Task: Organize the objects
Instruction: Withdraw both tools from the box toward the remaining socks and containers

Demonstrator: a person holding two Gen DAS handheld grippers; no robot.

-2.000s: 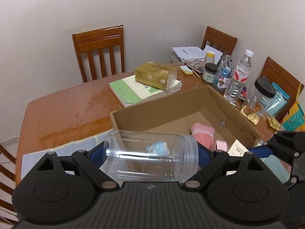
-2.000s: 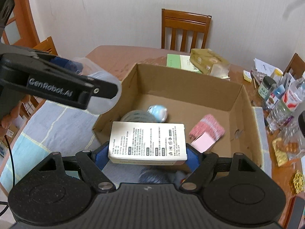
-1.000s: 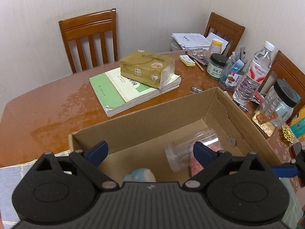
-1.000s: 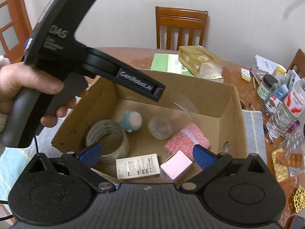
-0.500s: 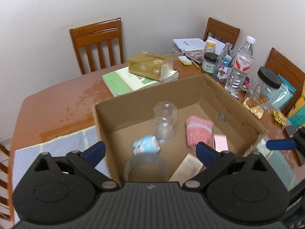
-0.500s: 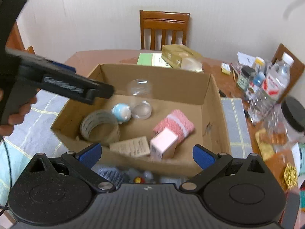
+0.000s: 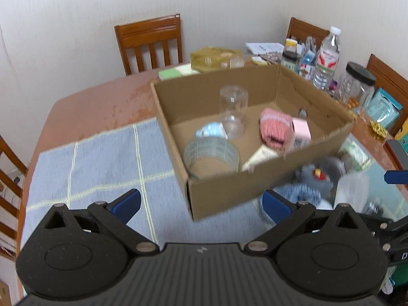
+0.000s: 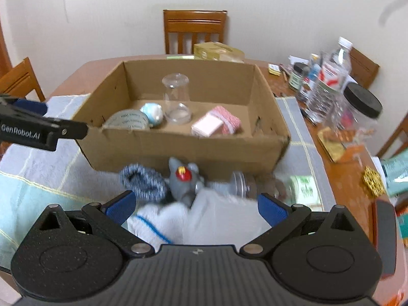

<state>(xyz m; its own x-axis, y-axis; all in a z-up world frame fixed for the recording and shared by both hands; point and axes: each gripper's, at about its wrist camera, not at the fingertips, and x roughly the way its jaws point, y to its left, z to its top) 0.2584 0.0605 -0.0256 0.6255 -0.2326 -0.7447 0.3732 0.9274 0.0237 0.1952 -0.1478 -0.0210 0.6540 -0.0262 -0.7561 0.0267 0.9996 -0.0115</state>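
A cardboard box (image 7: 229,188) (image 8: 178,148) sits on a blue checked mat. Inside lie a clear plastic jar (image 7: 233,109) (image 8: 177,97), a tape roll (image 7: 211,153) (image 8: 126,119), a small blue ball (image 8: 152,111), a pink knitted piece (image 7: 275,125), a pink box (image 8: 206,125) and a white carton (image 7: 260,156). In front of the box lie a grey toy (image 8: 185,181), a blue knitted piece (image 8: 142,181), a white cloth (image 8: 204,219) and a small jar (image 8: 242,183). My left gripper (image 7: 201,204) is open and empty, left of the box's near corner. My right gripper (image 8: 195,204) is open and empty above the cloth.
The wooden table (image 7: 89,107) has chairs (image 8: 195,29) around it. A tissue pack (image 8: 219,49) and books lie behind the box. Bottles and jars (image 8: 331,76) crowd the right side, with a black-lidded jar (image 8: 362,112), packets and a gold ornament (image 8: 373,181).
Both grippers let go of their loads, the jar and the white carton, into the box, opened, and have pulled back toward me. The items in front of the box now show.
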